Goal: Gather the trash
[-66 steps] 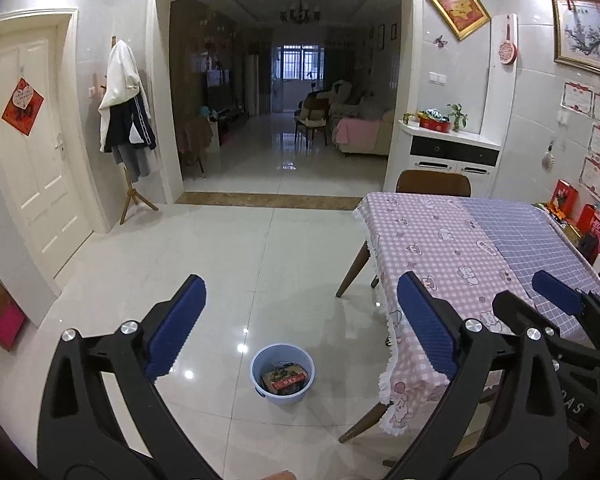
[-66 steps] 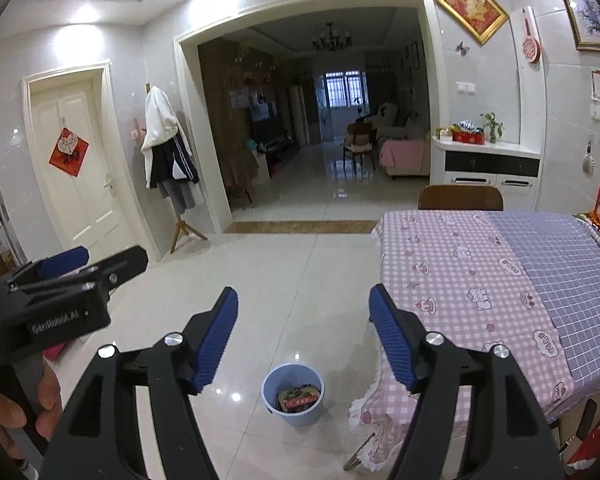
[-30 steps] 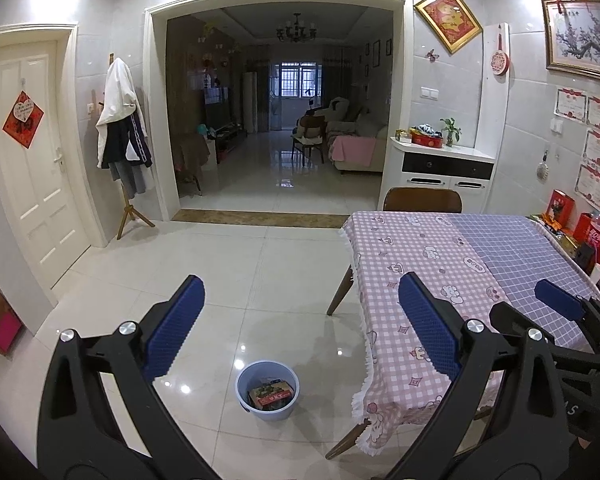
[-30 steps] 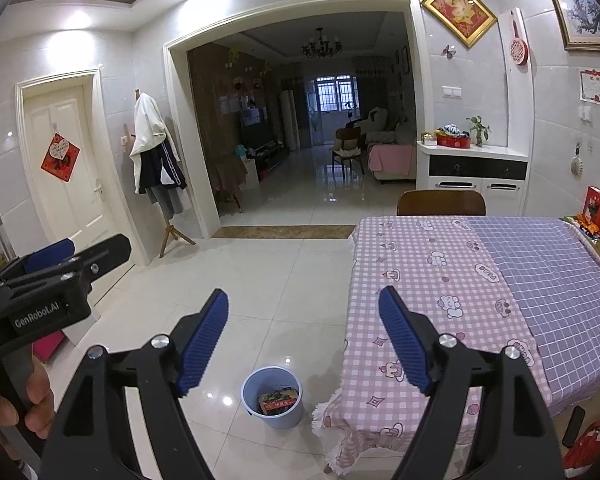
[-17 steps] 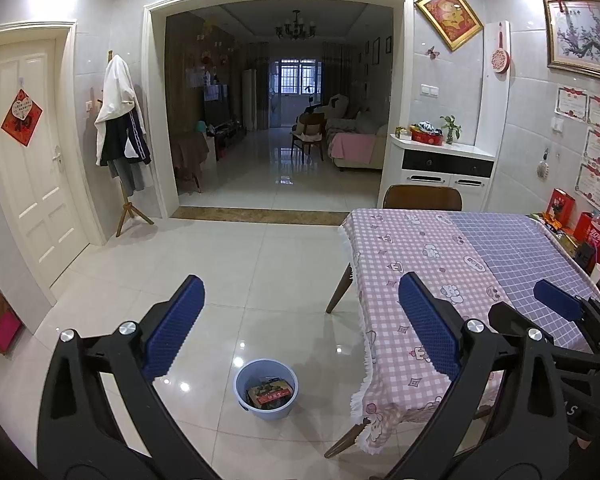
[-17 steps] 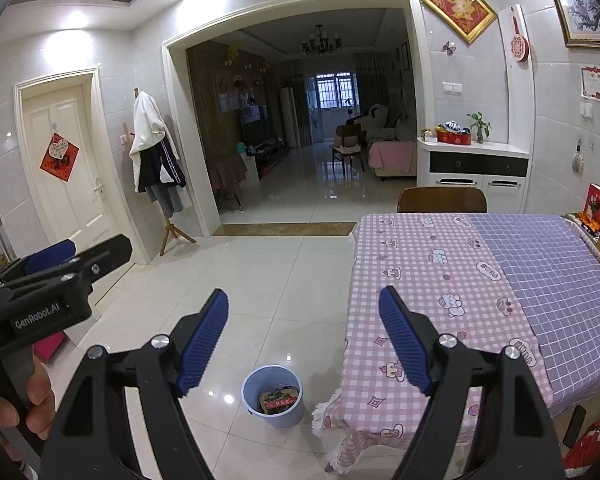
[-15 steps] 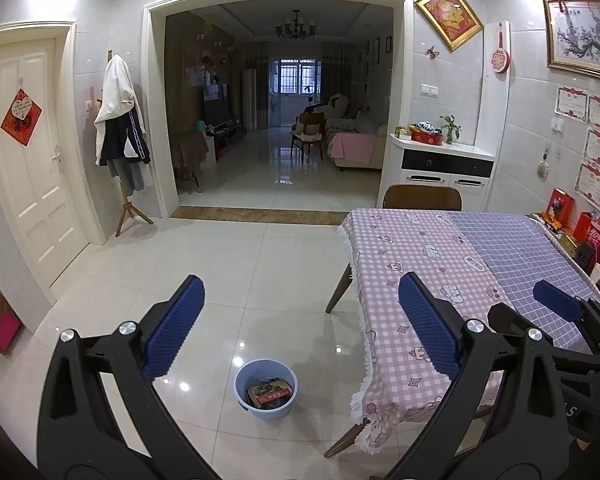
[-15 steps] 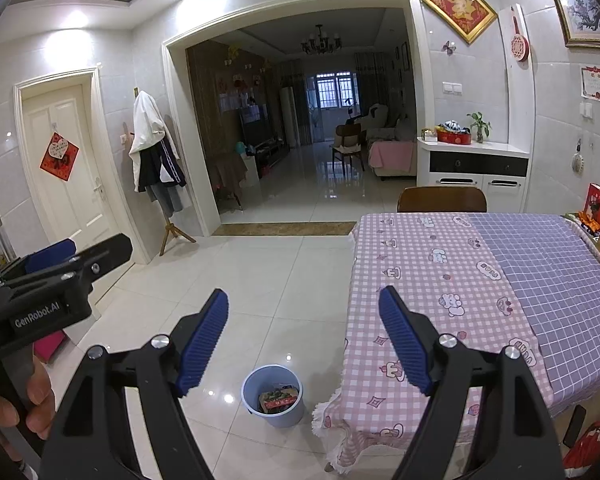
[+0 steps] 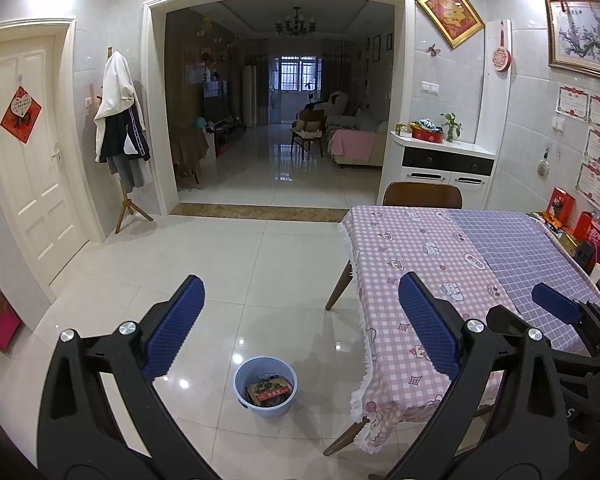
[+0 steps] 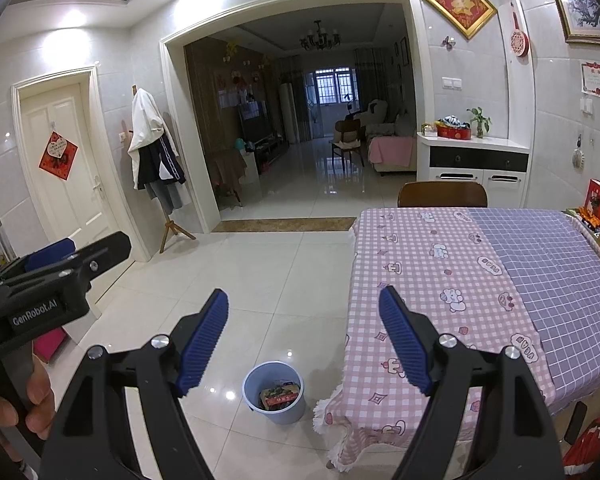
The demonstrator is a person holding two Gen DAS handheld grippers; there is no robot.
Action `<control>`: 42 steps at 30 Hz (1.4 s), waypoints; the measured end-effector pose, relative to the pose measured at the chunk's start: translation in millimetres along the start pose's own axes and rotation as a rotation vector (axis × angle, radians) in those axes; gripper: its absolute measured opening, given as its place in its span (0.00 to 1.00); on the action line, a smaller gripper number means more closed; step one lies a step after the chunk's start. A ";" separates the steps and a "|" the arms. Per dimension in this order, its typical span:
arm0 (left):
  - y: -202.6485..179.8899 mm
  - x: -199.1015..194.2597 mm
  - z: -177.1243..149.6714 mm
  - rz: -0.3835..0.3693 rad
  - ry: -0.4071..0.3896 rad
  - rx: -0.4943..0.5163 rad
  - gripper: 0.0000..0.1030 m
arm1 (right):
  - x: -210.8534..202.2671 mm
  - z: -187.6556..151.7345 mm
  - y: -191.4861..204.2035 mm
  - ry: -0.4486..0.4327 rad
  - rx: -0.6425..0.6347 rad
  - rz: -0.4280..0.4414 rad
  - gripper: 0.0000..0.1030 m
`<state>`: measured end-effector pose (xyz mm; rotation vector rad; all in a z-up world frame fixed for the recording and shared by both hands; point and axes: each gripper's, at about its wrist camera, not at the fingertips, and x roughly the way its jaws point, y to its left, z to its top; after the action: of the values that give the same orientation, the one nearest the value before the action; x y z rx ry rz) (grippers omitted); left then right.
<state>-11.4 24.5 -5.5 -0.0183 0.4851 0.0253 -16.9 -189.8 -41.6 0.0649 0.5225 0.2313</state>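
Left gripper (image 9: 300, 316): matte black plastic arms with silver screw heads; flat blue pads with a fine ribbed texture; jaws spread wide, nothing between them.
Right gripper (image 10: 304, 332): same black frame and ribbed blue pads; jaws wide apart and empty.
Bin (image 9: 265, 386): small round pail of smooth pale-blue plastic, walls tapering down, standing on the floor at 6 o'clock in both views, just beside the bench's near corner.
Trash (image 9: 269, 391): crumpled packaging lying inside the bin, a boxy red-and-dark printed piece on top; finer detail too small to tell.
Floor (image 9: 260, 272): large glossy white tiles with thin grout lines, mirroring the ceiling lights.
Bench (image 10: 440, 280): rectangular, at 3 o'clock, draped in soft cloth, pink check with cartoon prints on one half, lilac grid on the other, white fringe along the hem; slanted wooden legs show beneath.
Chair (image 9: 422, 195): curved brown wooden back at the bench's far end.
Hand (image 10: 36, 400): at 8 o'clock in the right view, fingers wrapped around the left gripper's black handle.
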 end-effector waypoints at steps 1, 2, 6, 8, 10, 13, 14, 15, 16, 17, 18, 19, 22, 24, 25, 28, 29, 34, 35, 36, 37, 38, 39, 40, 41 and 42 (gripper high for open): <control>-0.5 0.5 -1.0 0.000 0.001 0.000 0.93 | -0.2 -0.1 -0.1 -0.001 0.001 0.000 0.74; -0.8 -0.3 -1.2 0.003 -0.001 -0.001 0.93 | -0.5 -0.5 0.1 -0.002 0.001 0.000 0.74; -0.6 -0.5 -0.7 0.001 -0.001 -0.002 0.93 | 0.0 0.1 -0.1 -0.001 0.000 0.000 0.74; -0.4 -0.1 -0.5 0.003 0.000 -0.001 0.93 | 0.1 0.2 -0.1 0.000 0.000 0.000 0.74; -0.9 1.2 -1.5 0.005 0.001 -0.002 0.93 | -0.1 0.0 0.0 0.000 0.001 0.000 0.74; -1.4 2.0 -2.2 0.004 0.003 -0.001 0.93 | -0.6 -1.0 1.6 0.002 0.001 0.001 0.74; -2.0 2.7 -4.2 0.005 0.003 -0.002 0.93 | -0.6 -1.5 2.1 0.004 0.002 0.003 0.74; -2.6 3.2 -5.8 0.005 0.004 -0.003 0.93 | -0.8 -1.6 2.0 0.003 0.003 0.004 0.74; -2.5 3.2 -5.8 0.007 0.004 -0.003 0.93 | -1.0 -2.1 2.6 0.003 0.004 0.005 0.74; -2.6 3.5 -6.2 0.008 0.004 -0.004 0.93 | -1.0 -2.5 3.2 0.004 0.004 0.006 0.74; -2.6 3.4 -6.9 0.008 0.005 -0.004 0.93 | -0.7 -2.2 3.4 0.005 0.001 0.005 0.74; -2.7 3.7 -7.5 0.010 0.006 -0.005 0.93 | -0.8 -2.1 4.5 0.006 0.001 0.006 0.74; -3.6 3.3 -11.7 0.013 0.008 -0.008 0.93 | -1.0 -2.7 8.0 0.011 0.002 0.008 0.74; -3.4 2.8 -12.5 0.014 0.009 -0.009 0.93 | -1.2 -3.6 10.2 0.013 0.004 0.009 0.74; -3.5 2.5 -13.3 0.014 0.009 -0.009 0.93 | -1.0 -3.5 11.5 0.014 0.003 0.009 0.74; -3.0 2.9 -11.8 0.015 0.009 -0.009 0.93 | -0.5 -3.5 12.9 0.015 0.004 0.009 0.74; -3.0 2.8 -12.2 0.016 0.008 -0.009 0.93 | -0.6 -4.1 14.2 0.016 0.003 0.009 0.74; -2.7 1.7 -12.8 0.018 0.009 -0.010 0.93 | 0.6 -3.6 14.9 0.018 0.004 0.009 0.74; -2.8 1.5 -13.3 0.018 0.009 -0.010 0.93 | 0.6 -4.5 16.1 0.019 0.004 0.008 0.74; -2.9 1.5 -12.8 0.018 0.009 -0.011 0.93 | 1.3 -3.4 14.3 0.020 0.005 0.009 0.74; -2.9 1.4 -13.2 0.017 0.010 -0.010 0.93 | 2.1 -3.4 13.7 0.022 0.006 0.009 0.74; -3.0 1.6 -13.8 0.016 0.011 -0.010 0.93 | 2.4 -3.7 13.8 0.022 0.006 0.008 0.74; -2.9 1.7 -15.1 0.016 0.013 -0.010 0.93 | 2.5 -4.2 14.5 0.021 0.006 0.008 0.74; -2.8 1.6 -16.5 0.015 0.014 -0.009 0.93 | 2.3 -4.7 14.9 0.021 0.006 0.008 0.74; -1.9 1.6 -18.1 0.015 0.015 -0.008 0.93 | 2.4 -4.9 14.6 0.023 0.006 0.007 0.74; -1.7 1.7 -19.2 0.014 0.018 -0.008 0.93 | 2.3 -5.3 15.1 0.022 0.007 0.007 0.74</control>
<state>-18.7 22.4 -23.3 -0.0227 0.5031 0.0407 -20.7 -174.6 -45.5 0.0712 0.5454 0.2376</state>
